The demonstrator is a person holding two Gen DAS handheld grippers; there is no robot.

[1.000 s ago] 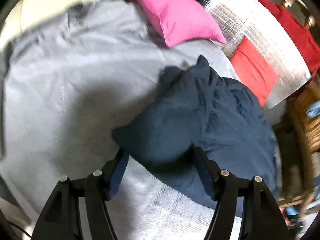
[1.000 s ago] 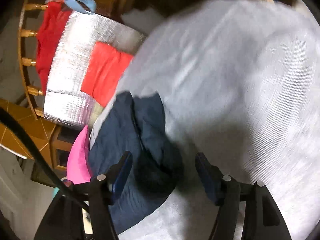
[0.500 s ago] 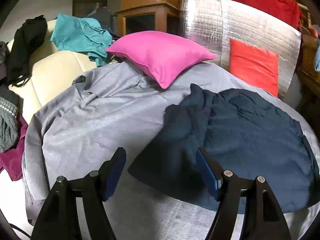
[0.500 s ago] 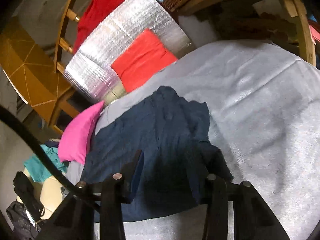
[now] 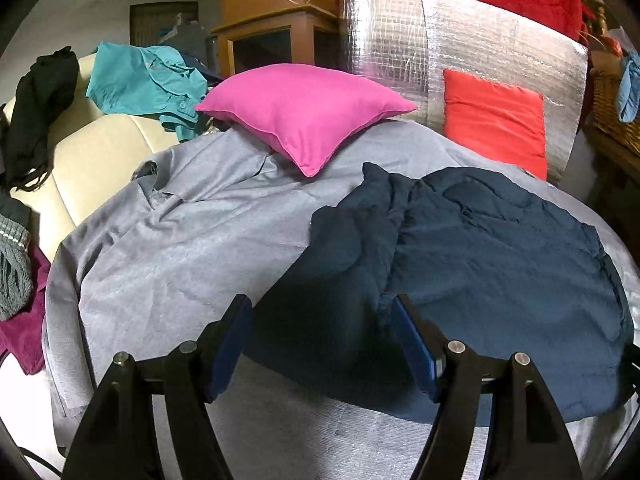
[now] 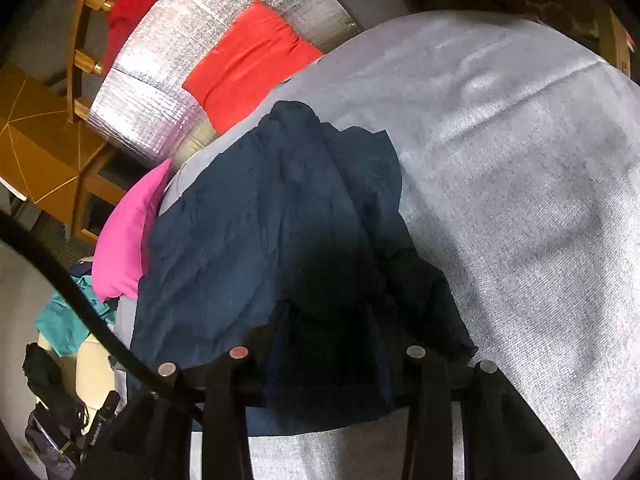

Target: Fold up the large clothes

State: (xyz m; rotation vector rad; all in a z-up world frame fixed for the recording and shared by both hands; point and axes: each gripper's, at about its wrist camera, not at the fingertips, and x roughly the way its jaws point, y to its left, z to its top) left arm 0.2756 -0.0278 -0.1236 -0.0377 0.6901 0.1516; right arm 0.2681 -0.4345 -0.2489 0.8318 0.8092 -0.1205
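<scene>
Right tool (image 6: 332, 320) closing on navy garment (image 6: 272, 216)

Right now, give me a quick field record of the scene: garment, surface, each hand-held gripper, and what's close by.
garment: navy garment, rumpled, lying unfolded
surface: grey cover, garment lies on it
left hand-held gripper: open, fingers straddle the garment's near edge, not gripping
right hand-held gripper: jaws closing, navy cloth bunched between them
nearby: pink pillow behind the garment; red cushion against a silver foil panel
clutter: teal garment on a cream seat
</scene>
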